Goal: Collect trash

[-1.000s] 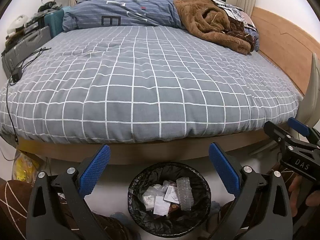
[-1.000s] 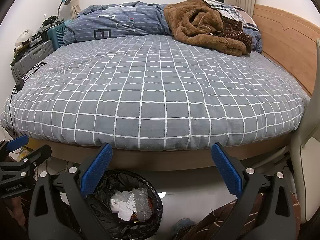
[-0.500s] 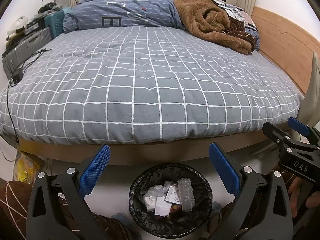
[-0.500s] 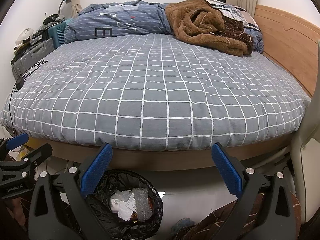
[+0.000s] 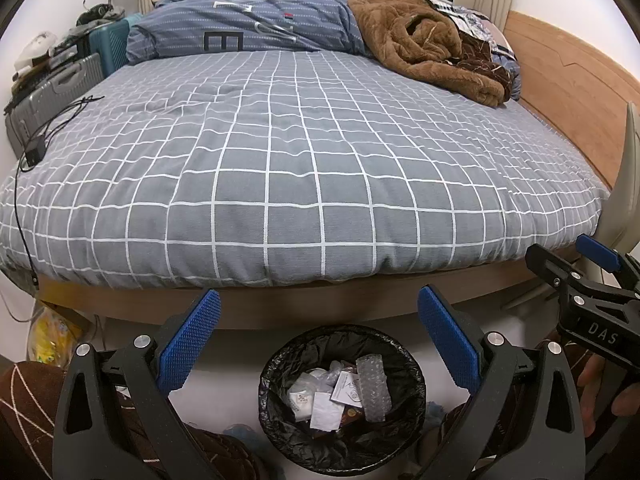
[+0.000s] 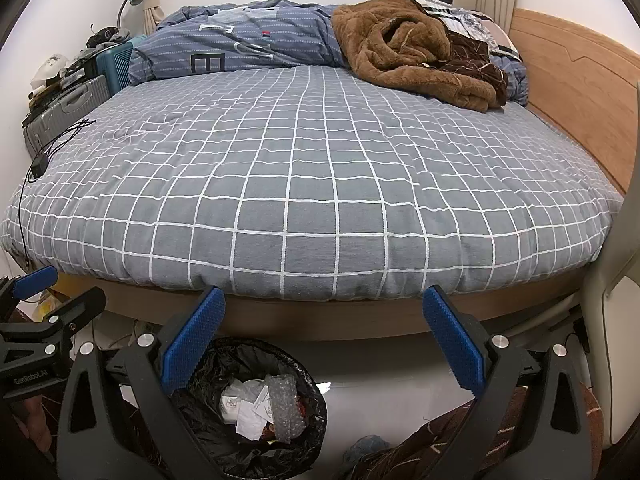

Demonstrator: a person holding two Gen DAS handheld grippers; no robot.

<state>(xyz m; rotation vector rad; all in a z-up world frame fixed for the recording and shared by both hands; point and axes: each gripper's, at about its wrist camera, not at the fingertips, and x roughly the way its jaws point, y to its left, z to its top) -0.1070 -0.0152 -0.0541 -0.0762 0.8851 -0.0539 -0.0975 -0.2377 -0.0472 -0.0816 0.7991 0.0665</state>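
A round bin lined with a black bag [image 5: 280, 432] stands on the floor at the foot of the bed. It holds white paper scraps and a piece of bubble wrap [image 5: 372, 388]. My left gripper [image 5: 320, 312] is open and empty above the bin. My right gripper [image 6: 322, 308] is open and empty, with the bin [image 6: 200, 436] below its left finger. The right gripper shows at the right edge of the left wrist view [image 5: 576, 268]. The left gripper shows at the left edge of the right wrist view [image 6: 48, 292].
A bed with a grey checked cover [image 5: 288, 168] fills the view ahead. A brown blanket [image 5: 424, 48] and a blue duvet [image 5: 248, 24] lie at its far end. A wooden headboard [image 5: 568, 92] is on the right. Suitcases [image 5: 56, 88] and a cable [image 5: 36, 148] are on the left.
Both views have shifted slightly; the grippers stay open and empty and the bin has not moved.
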